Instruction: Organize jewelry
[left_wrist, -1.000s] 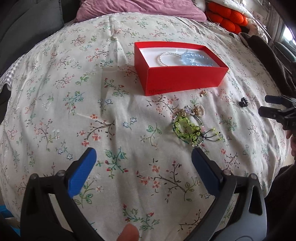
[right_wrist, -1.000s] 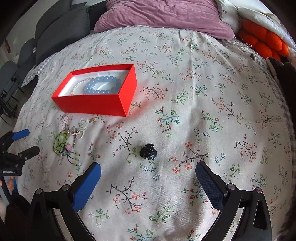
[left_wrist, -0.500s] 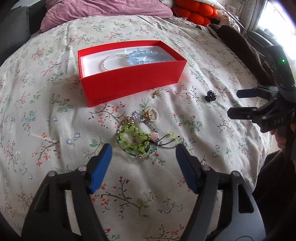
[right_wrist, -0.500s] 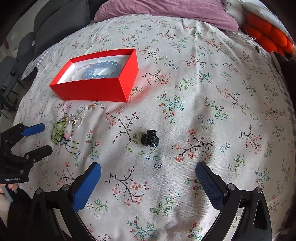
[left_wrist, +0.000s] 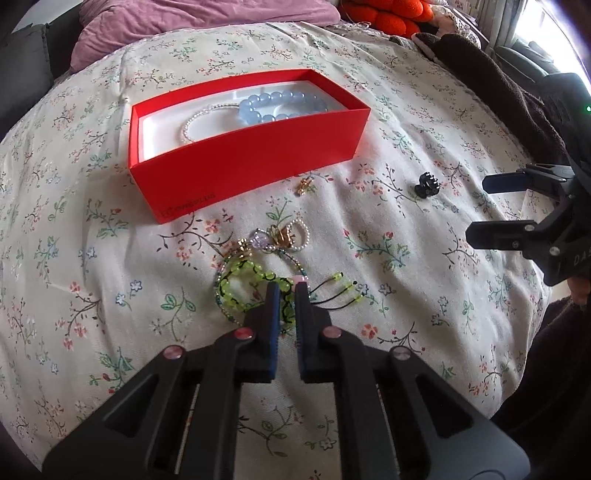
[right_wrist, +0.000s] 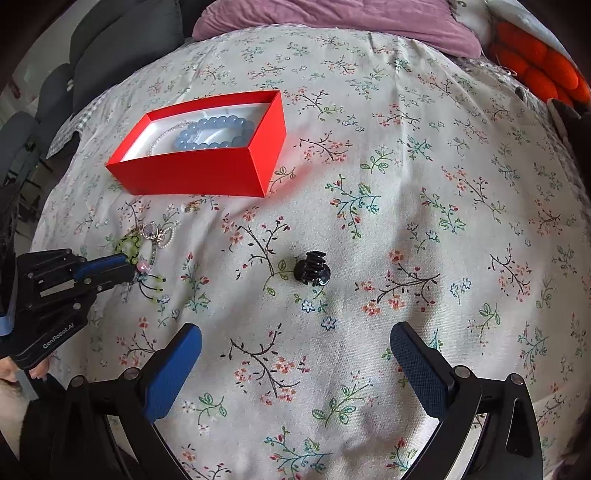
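A red box on the floral cloth holds a blue bead bracelet and a thin pearl bracelet. In front of it lies a pile of jewelry with a green bead bracelet, a pearl ring and a purple gem piece. My left gripper is shut on the green bead bracelet, low on the cloth. A small gold charm lies by the box. My right gripper is open, just before a black hair claw.
A purple pillow and an orange knitted cushion lie at the far edge of the bed. A dark brown garment lies at the right. Dark chairs stand beyond the left edge.
My left gripper has moved forward and down onto the jewelry pile and closed from wide open onto the green bead bracelet. My right gripper has come a little closer to the hair claw, still open.
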